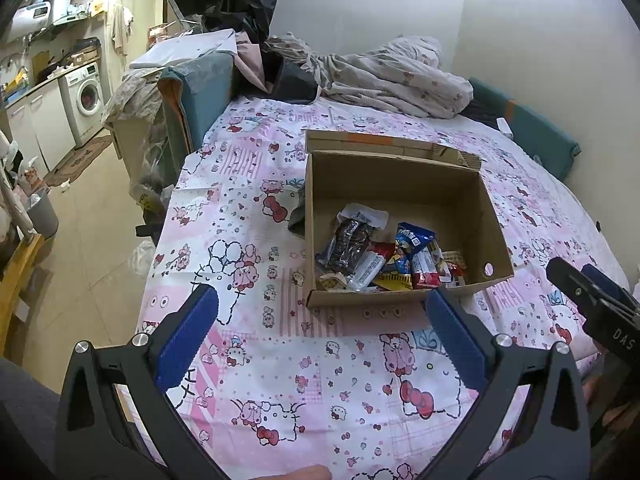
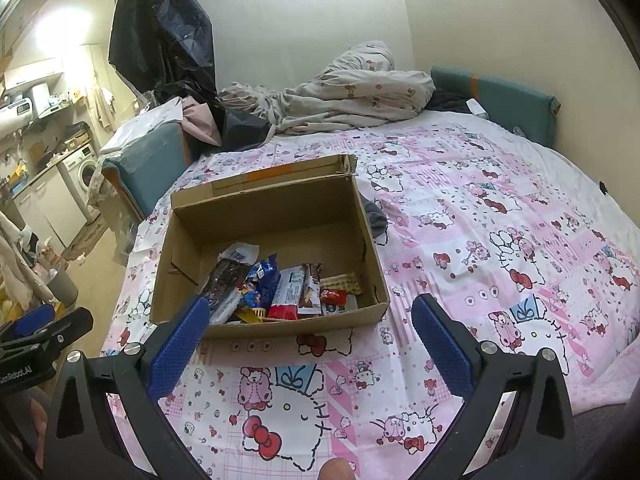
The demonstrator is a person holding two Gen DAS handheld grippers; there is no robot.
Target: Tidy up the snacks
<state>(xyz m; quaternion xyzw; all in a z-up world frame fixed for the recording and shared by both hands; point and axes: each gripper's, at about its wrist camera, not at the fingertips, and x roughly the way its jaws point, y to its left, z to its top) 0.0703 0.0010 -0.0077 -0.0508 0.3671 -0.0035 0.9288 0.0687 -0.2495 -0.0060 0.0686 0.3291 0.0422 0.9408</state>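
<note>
An open cardboard box stands on a pink cartoon-print bed sheet. Several wrapped snacks lie heaped in its near half, among them a dark bar in clear wrap, a blue packet and red-and-white bars. My left gripper is open just short of the box's near wall, nothing between its blue pads. My right gripper is open too, its left finger over the box's near-left corner. Each gripper shows at the edge of the other's view: the right gripper, the left gripper.
A crumpled quilt and dark clothes lie at the head of the bed. Teal cushions line the wall. A dark cloth lies beside the box. Left of the bed are floor, a bin and a washing machine.
</note>
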